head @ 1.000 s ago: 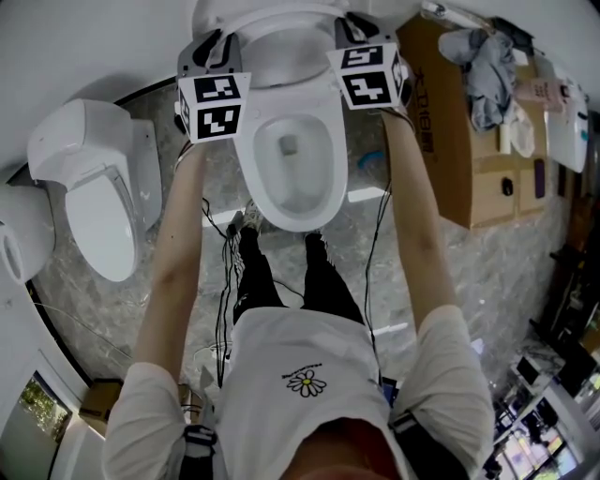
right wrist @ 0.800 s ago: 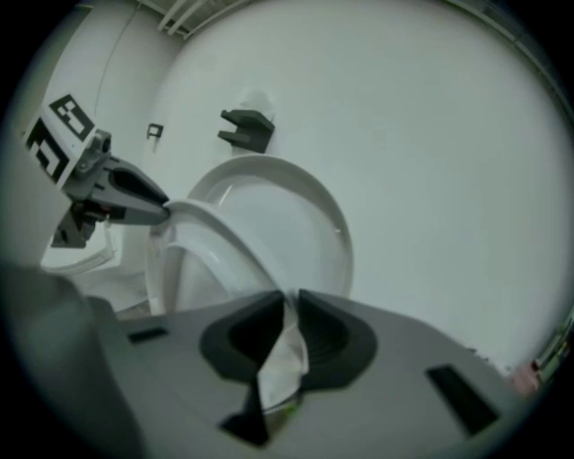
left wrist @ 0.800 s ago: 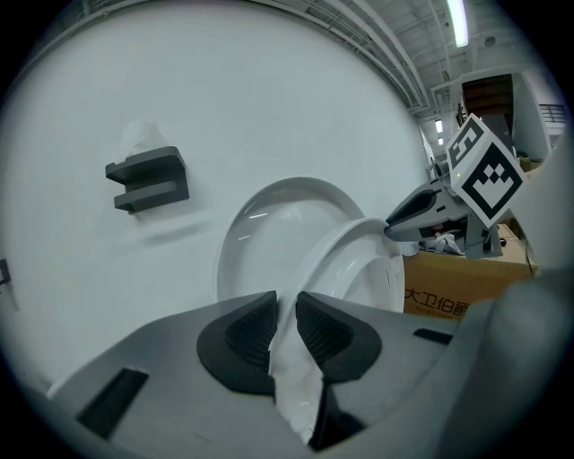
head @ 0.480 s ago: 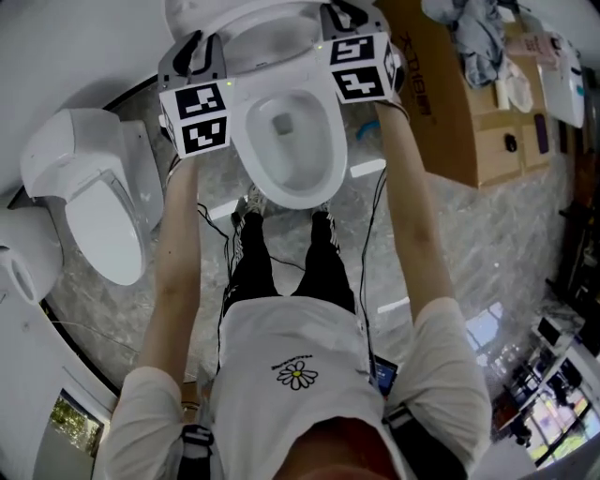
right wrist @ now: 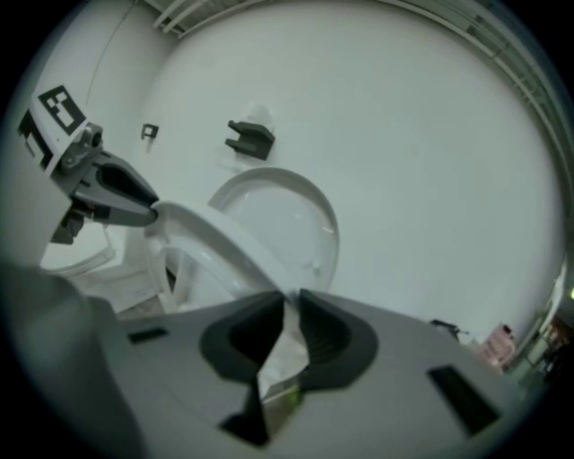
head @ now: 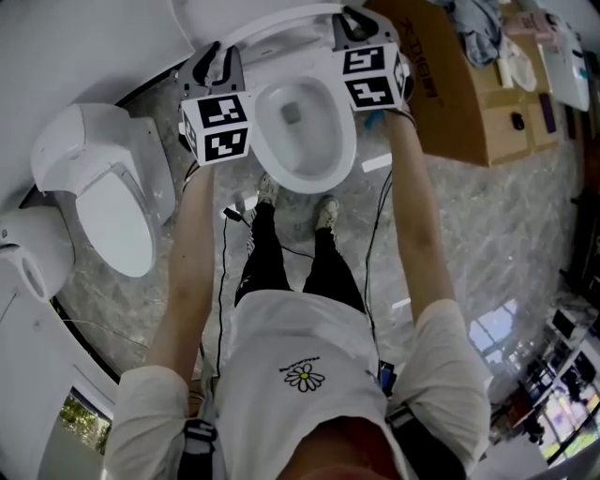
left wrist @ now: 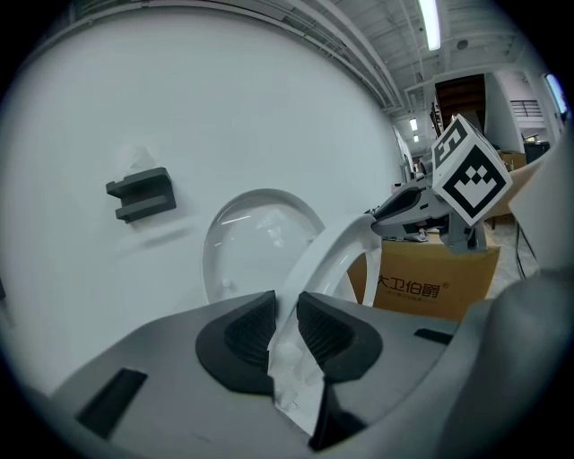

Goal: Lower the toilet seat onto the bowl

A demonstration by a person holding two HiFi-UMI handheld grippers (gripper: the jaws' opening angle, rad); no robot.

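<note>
The toilet seat (head: 277, 21) is a smooth, glossy white plastic ring. It is held partway up, tilted between the upright lid (left wrist: 256, 246) and the bowl (head: 345, 150) below, and not resting on either. The left gripper (head: 214, 61) is clamped on the seat's left side. In the left gripper view its ribbed black pads (left wrist: 247, 332) press on the pale rim that runs up between them. The right gripper (head: 352, 23) is closed on the opposite side in the same way, its dark pads (right wrist: 327, 332) against the white edge.

The lid is a shiny oval shell that leans back against a curved, matt white wall, which carries a small dark bracket (left wrist: 142, 193). The bowl is an egg-shaped white ceramic basin, open to the camera. It stands on a grey, veined, stone-like floor (head: 487, 234).

In the head view the marker cubes cover both grips and most of the ring's sides, so only its far arc shows. The hinge cannot be made out. The right gripper view is soft around the jaws. A second toilet (head: 103, 197) with its lid closed stands to the left, and a brown cardboard box (head: 450, 84) is cut off at the upper right.
</note>
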